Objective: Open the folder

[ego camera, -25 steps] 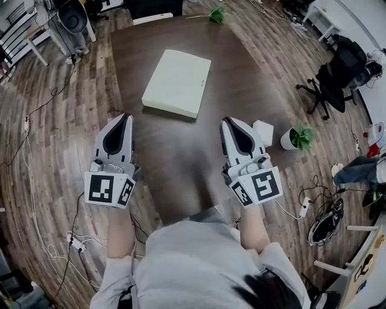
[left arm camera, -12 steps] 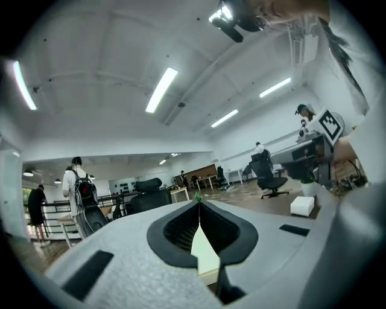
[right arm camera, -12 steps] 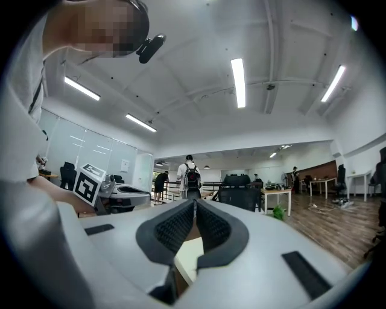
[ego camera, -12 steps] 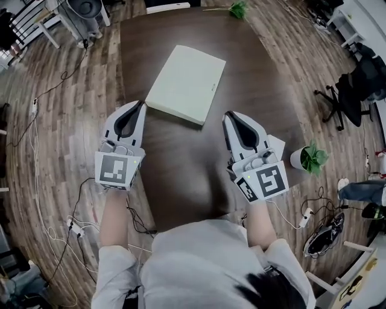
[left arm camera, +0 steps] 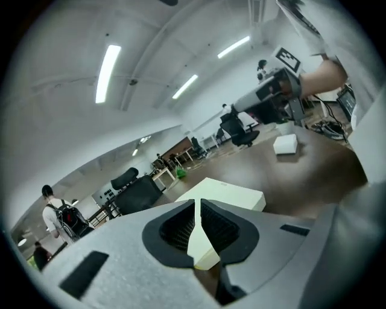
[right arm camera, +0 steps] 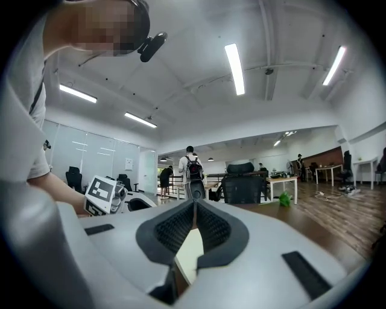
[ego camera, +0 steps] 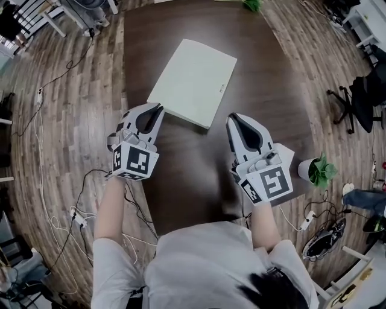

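A pale cream folder (ego camera: 193,81) lies shut and flat on the dark brown table (ego camera: 265,90). My left gripper (ego camera: 160,108) is shut with nothing in it, its tips at the folder's near edge close to the near left corner. In the left gripper view the folder (left arm camera: 232,196) lies just beyond the closed jaws of the left gripper (left arm camera: 197,202). My right gripper (ego camera: 231,117) is also shut and empty, a little right of the folder's near right corner. In the right gripper view, the folder (right arm camera: 188,253) shows below the right gripper (right arm camera: 194,202).
A small white box (ego camera: 283,154) sits right of my right gripper, with a potted plant (ego camera: 316,170) beyond it. A green sprig (ego camera: 252,5) lies at the table's far edge. Cables (ego camera: 78,217) run over the wood floor on the left; an office chair (ego camera: 368,96) stands at the right.
My left gripper has moved forward and to the right, up to the folder's near edge. The right gripper has held nearly still. The folder has not moved.
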Demonstrator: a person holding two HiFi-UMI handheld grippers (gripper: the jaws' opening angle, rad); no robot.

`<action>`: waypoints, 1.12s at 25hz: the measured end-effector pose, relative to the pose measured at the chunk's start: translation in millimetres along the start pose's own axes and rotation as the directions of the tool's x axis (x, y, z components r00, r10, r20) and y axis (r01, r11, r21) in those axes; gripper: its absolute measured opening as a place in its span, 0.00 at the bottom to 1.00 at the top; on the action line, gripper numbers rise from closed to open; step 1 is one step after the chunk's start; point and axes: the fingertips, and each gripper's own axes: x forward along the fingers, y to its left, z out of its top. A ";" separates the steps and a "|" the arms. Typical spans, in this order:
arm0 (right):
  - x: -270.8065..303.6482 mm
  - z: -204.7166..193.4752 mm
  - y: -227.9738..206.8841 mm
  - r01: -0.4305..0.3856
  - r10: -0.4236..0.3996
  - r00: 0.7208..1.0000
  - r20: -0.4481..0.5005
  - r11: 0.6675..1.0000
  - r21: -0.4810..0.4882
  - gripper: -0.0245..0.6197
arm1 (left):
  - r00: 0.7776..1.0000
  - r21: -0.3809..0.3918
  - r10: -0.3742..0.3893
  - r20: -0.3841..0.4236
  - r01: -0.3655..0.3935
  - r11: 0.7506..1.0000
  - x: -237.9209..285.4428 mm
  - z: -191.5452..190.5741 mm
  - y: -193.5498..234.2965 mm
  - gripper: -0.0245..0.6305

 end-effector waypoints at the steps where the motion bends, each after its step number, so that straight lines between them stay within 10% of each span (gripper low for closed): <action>1: 2.4 -3.8 -1.5 -0.005 0.005 1.000 -0.006 1.000 0.005 0.07 | 1.000 0.028 -0.015 -0.022 0.016 0.999 5.5 -7.0 -4.4 0.05; 14: 25.0 -46.0 -16.6 -0.028 0.033 0.997 -0.067 0.997 0.067 0.07 | 0.957 0.330 -0.083 -0.279 0.177 0.927 57.7 -83.9 -33.4 0.08; 28: 20.2 -58.5 -40.2 0.005 0.003 0.997 -0.081 0.995 0.102 0.07 | 0.932 0.448 -0.061 -0.358 0.229 0.864 88.1 -104.9 -47.4 0.12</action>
